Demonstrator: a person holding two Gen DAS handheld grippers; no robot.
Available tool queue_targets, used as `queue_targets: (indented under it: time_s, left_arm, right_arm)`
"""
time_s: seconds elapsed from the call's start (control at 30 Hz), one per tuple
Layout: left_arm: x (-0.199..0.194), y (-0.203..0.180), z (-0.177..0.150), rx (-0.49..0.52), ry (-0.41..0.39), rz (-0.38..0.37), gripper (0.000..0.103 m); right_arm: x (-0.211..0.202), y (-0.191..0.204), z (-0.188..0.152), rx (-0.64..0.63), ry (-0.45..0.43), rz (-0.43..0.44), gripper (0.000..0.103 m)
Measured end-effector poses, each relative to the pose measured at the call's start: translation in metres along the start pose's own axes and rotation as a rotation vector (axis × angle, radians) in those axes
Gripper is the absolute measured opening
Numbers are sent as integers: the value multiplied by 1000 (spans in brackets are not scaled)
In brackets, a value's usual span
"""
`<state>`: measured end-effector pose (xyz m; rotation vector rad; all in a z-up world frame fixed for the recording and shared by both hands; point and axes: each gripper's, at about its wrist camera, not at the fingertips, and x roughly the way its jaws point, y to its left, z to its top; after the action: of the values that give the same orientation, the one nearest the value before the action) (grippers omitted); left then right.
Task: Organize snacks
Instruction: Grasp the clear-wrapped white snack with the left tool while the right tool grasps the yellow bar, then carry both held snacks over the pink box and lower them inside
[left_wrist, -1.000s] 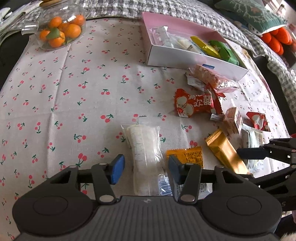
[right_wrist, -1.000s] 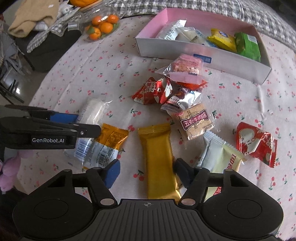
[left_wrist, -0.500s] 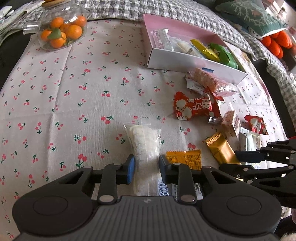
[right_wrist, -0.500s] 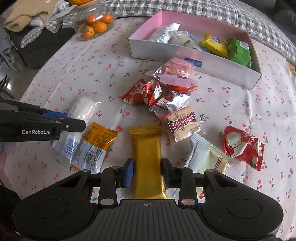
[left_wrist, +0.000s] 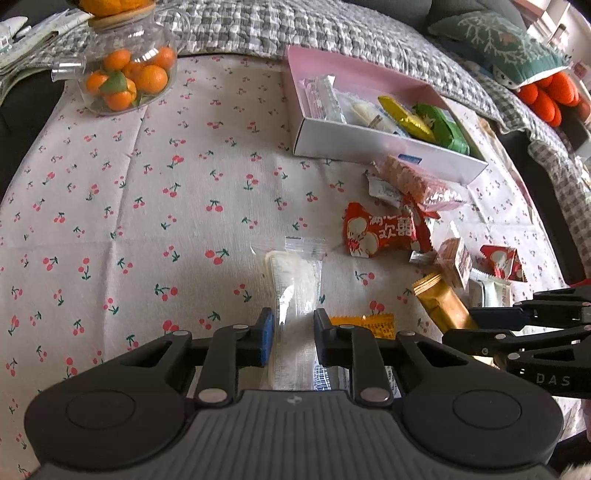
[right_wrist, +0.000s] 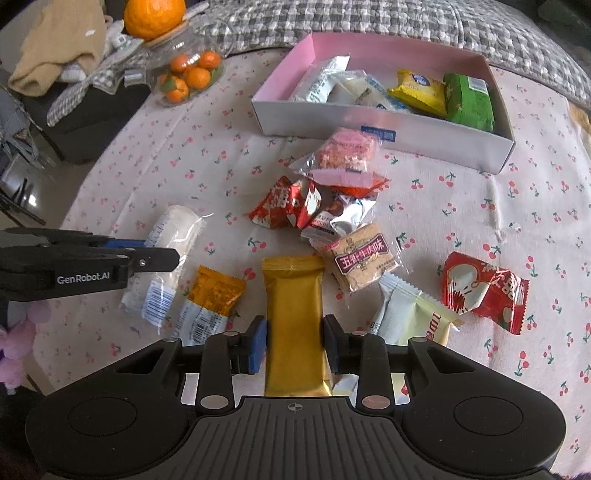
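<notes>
L gripper (left_wrist: 293, 338) closing on clear pack (left_wrist: 295, 291); R gripper (right_wrist: 295, 341) now clamps gold bar (right_wrist: 295, 317).

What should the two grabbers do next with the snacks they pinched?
Probably lift both straight up. The left gripper is closing on the clear white packet, and the right gripper pinches the gold bar. Both snacks lie on the tablecloth, and the pink box sits farther away.

Both tools are matte black plastic: the left gripper (left_wrist: 293, 336) and right gripper (right_wrist: 294, 341) have blue finger pads, silver pivot screws, ribbed housings; side arms read "GenRobot.AI" and "DAS".
</notes>
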<state>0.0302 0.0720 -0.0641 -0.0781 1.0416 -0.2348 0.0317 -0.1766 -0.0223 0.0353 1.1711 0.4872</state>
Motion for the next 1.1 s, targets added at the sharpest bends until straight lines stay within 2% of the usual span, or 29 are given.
queue_targets:
  time_s: [0.43,0.63,1.1]
  left_arm:
    - [-13,2,14,-29,-59,-27,20]
    - [-19,4,25,-54,-85,-43,19]
    - [-23,-12,58,-97,-140,-100,19]
  right_arm:
    - [-23,-12,13,87,-49,103,31]
    - [-43,-19,23,131,-104,157,30]
    - [-63,-67,65,308,-225,155,30]
